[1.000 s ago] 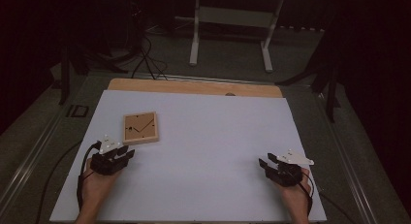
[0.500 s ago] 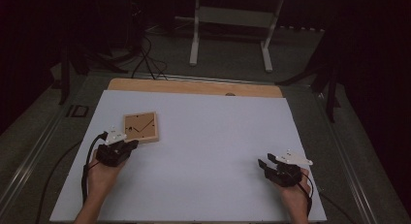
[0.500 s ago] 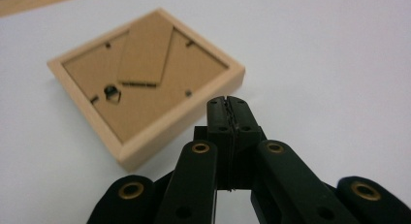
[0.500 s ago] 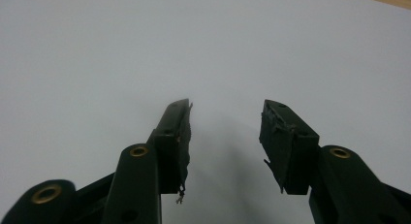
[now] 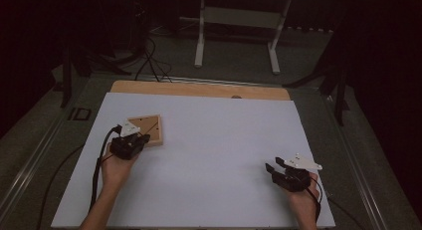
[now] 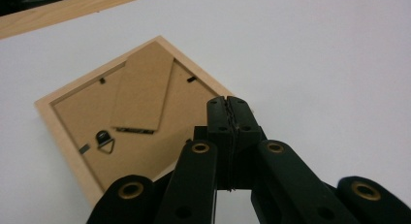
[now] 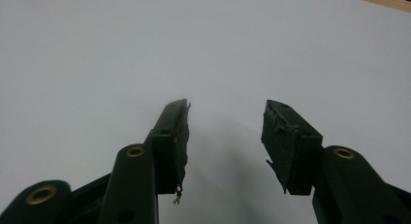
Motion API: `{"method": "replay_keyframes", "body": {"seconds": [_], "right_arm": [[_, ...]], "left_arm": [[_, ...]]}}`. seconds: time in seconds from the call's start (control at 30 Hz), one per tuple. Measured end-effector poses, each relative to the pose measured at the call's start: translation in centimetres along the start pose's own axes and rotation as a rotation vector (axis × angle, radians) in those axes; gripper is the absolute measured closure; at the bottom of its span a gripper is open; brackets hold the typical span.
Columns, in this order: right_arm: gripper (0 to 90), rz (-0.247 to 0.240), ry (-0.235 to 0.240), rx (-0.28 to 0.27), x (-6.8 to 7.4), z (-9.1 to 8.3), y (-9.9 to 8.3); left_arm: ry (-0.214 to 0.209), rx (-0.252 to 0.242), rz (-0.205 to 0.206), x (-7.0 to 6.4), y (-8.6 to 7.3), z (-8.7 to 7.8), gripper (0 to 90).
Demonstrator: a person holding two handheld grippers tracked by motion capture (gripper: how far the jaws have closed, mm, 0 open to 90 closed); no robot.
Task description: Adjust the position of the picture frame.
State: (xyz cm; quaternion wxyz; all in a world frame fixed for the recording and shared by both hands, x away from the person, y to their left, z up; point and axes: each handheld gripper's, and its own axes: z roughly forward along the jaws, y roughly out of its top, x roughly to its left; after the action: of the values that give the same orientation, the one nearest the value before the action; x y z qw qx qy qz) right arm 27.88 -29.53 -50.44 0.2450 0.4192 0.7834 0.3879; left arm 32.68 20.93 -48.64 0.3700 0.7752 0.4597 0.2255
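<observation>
A small wooden picture frame [image 5: 148, 129] lies face down on the white table sheet [image 5: 214, 155] at the left, its brown backing board, stand flap and hanger ring [image 6: 104, 139] showing. My left gripper [image 5: 133, 140] hovers at the frame's near edge with its jaws pressed together and nothing between them; in the left gripper view its tips [image 6: 227, 110] sit over the frame's [image 6: 140, 112] right corner. My right gripper [image 5: 272, 169] rests near the table's front right, jaws apart over bare sheet [image 7: 228, 49], holding nothing.
A wooden strip [image 5: 199, 89] runs along the table's far edge. Beyond it stand a white metal stand [image 5: 236, 26] and dark cables on the floor [image 5: 149, 56]. Cables trail from both grippers toward the near edge.
My left gripper has moved forward and slightly right, from the near left of the sheet up to the picture frame's near edge. The right gripper has stayed in place.
</observation>
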Motion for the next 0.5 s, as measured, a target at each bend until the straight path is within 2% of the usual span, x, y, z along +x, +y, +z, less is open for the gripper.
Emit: {"method": "replay_keyframes", "body": {"seconds": [0.13, 0.5], "right_arm": [[50.6, -0.002, 0.004, -0.002, 0.0, 0.0, 0.0], [49.2, -0.007, 0.007, -0.014, 0.0, -0.1, 0.0]], "left_arm": [[-0.004, 0.013, 0.008, -0.1, 0.2, 0.9, 89.4], [-0.008, 0.05, -0.005, 0.0, 0.4, 3.1, 89.3]]}}
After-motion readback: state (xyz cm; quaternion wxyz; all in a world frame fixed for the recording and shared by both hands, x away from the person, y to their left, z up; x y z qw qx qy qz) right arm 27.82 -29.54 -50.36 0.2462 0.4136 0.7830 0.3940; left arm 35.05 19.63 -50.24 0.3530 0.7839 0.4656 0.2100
